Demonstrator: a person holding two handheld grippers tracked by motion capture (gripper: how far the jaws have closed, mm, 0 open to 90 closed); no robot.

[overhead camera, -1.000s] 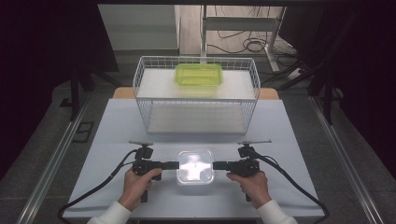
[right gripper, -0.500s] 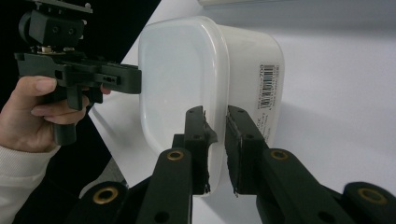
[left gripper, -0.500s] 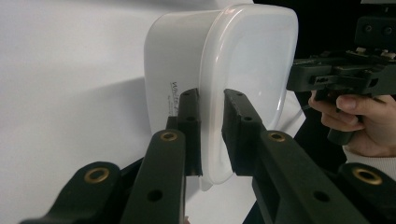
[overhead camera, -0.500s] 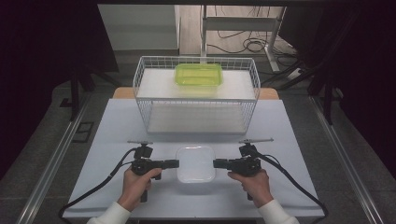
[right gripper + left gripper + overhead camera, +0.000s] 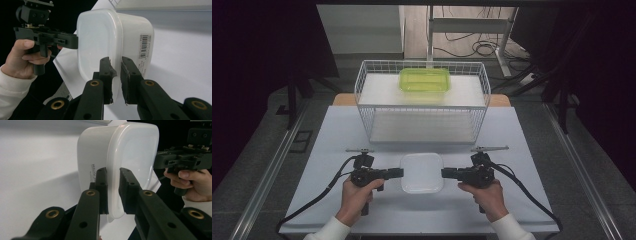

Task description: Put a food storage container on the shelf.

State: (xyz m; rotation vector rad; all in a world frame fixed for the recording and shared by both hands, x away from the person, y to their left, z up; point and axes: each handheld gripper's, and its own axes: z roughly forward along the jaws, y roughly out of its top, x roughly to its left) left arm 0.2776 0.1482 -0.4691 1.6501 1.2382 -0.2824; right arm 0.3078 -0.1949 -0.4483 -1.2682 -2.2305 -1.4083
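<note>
**White container gripped at both ends, near edge of table**

As seen from the high view, items run left to right. Left gripper (image 5: 398, 173): held in the person's left hand (image 5: 356, 196), pointing inward, jaws clamped on the rim of the white container (image 5: 422, 172) at its left side; the left gripper view shows one jaw on either side of that rim. White container: translucent plastic box, lid fitted, between the two grippers on the white table (image 5: 337, 130); whether it rests on the surface or is raised slightly cannot be told. Right gripper (image 5: 446, 173): held in the right hand (image 5: 487, 196), jaws closed on the container's right rim. Behind, well apart: white wire basket (image 5: 362, 92) with a green lidded container (image 5: 424, 80) lying in it.
</note>
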